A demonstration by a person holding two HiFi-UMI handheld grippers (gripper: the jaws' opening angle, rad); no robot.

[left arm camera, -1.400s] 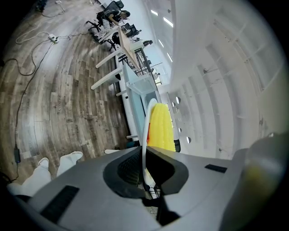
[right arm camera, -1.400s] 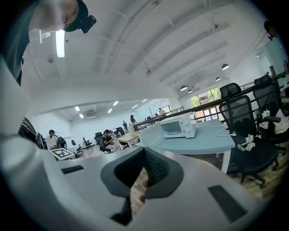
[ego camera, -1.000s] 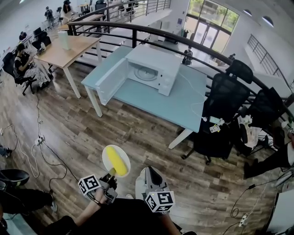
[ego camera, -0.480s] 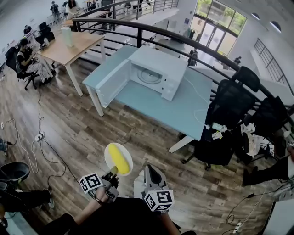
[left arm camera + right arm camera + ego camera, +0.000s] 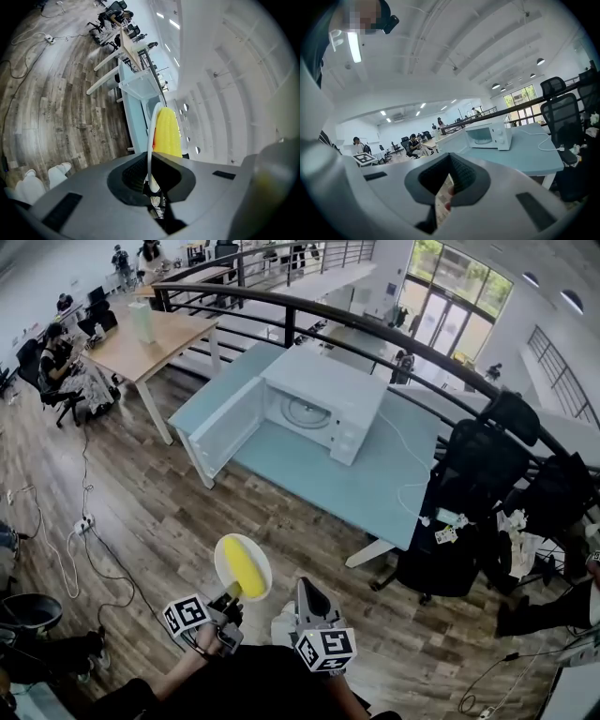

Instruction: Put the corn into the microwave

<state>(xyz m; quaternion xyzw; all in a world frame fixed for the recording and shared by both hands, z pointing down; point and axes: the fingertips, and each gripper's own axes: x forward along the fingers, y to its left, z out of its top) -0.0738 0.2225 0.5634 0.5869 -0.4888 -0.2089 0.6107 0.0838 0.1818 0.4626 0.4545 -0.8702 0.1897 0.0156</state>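
corn [image 5: 243, 568] on plate [image 5: 225, 553], rim pinched in left gripper [image 5: 228, 596]; right gripper [image 5: 307, 594] closed; open microwave [image 5: 323, 404] ahead, slightly nearer than before, approach underway.

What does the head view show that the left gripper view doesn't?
Only the head view shows the right gripper and the whole round face of the plate. Only the left gripper view shows the left gripper with its jaws closed on the plate's thin rim, seen edge-on, and a pair of white shoes on the wooden floor. Both show the yellow corn on the plate, the blue table and the floor.
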